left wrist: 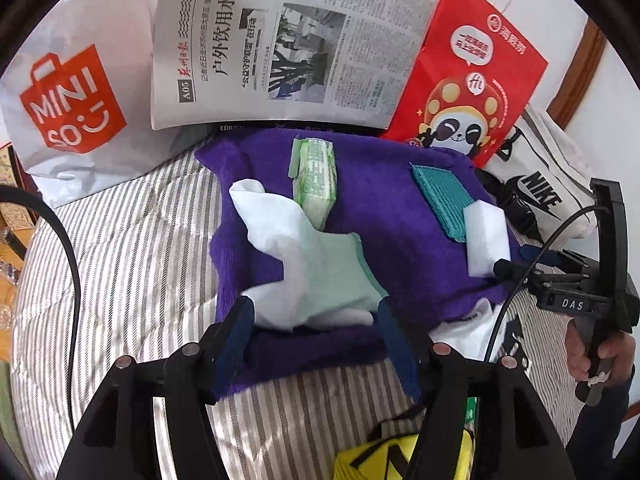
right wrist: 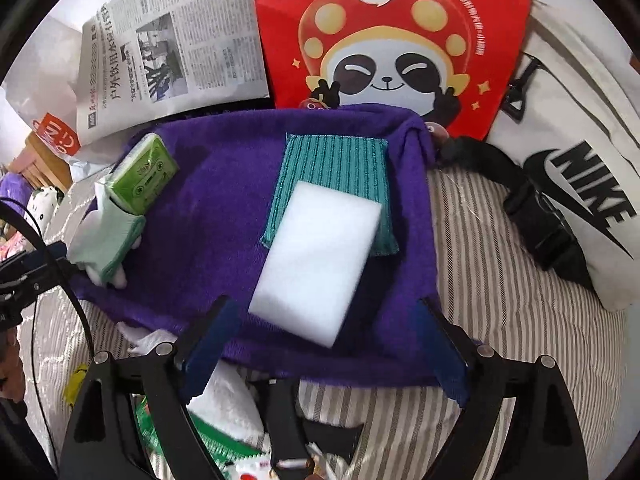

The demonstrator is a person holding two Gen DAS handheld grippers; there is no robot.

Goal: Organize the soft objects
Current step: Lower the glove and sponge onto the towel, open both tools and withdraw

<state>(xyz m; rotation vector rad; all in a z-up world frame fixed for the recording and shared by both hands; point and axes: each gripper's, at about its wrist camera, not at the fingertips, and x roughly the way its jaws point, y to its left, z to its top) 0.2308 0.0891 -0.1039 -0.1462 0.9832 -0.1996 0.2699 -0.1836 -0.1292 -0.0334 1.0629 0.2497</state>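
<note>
Purple towel (left wrist: 360, 240) lies spread on a striped bed cover (left wrist: 132, 248), and the soft things rest on it. A white and pale green glove (left wrist: 316, 268) lies on the towel's left part, with a green tissue pack (left wrist: 316, 180) touching its far end. On the right part a teal cloth (right wrist: 340, 168) lies flat, and a white sponge block (right wrist: 320, 256) rests partly on the cloth's near edge and partly on the towel.

The left tool (left wrist: 316, 320) hangs over the glove's near end with its fingers spread to either side; whether the pads touch the fabric cannot be told. The right tool (right wrist: 328, 344) is spread wide, its fingers on either side of the sponge's near end and clear of it. In the left wrist view a hand (left wrist: 600, 352) holds the right tool's grip.

Behind the towel stand a newspaper (left wrist: 280, 44), a red paper bag (right wrist: 396, 40) with a panda, a white plastic bag (left wrist: 76, 100) and a white pouch (right wrist: 572, 168).
</note>
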